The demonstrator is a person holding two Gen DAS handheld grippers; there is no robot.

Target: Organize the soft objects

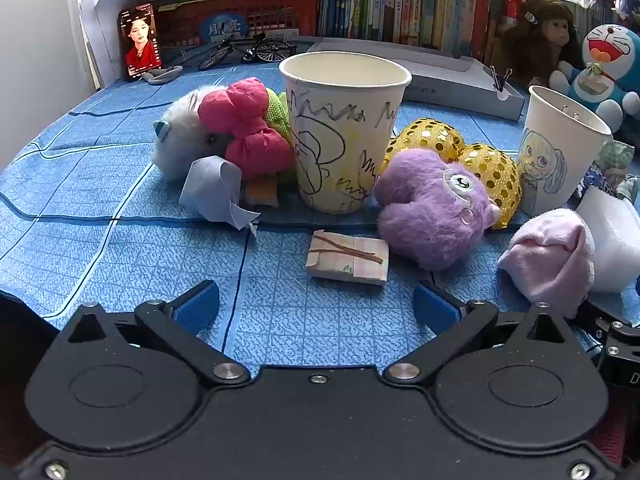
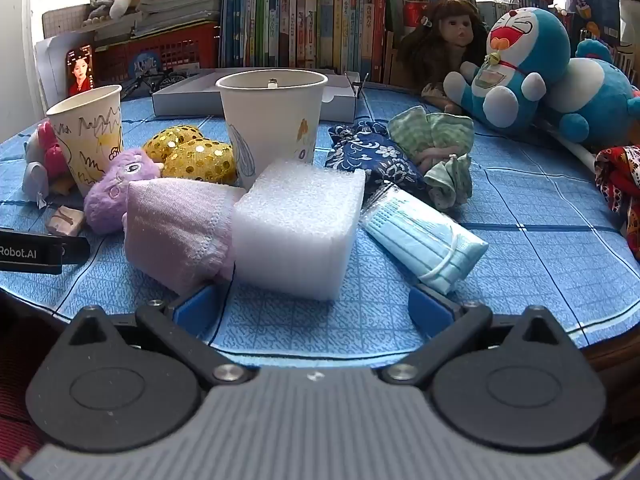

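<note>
Soft objects lie on a blue cloth table (image 1: 120,240). In the left wrist view a purple plush (image 1: 434,208), a gold sequin cushion (image 1: 472,160), a pink-red fabric bundle (image 1: 244,124), a grey fluffy toy (image 1: 180,136) and a pale pink cloth (image 1: 552,256) surround a scribbled paper cup (image 1: 344,132). My left gripper (image 1: 316,306) is open, just short of a small folded packet (image 1: 348,258). My right gripper (image 2: 314,306) is open, right before a white foam block (image 2: 298,228), with the pink cloth (image 2: 176,224) and a blue face mask pack (image 2: 424,236) beside it.
A second drawn cup (image 1: 560,156) stands right, also shown in the right wrist view (image 2: 272,124). Blue floral (image 2: 376,156) and green checked (image 2: 440,140) cloths lie behind the mask. A grey box (image 1: 452,80), books, a doll (image 2: 448,40) and Doraemon plush (image 2: 516,60) line the back.
</note>
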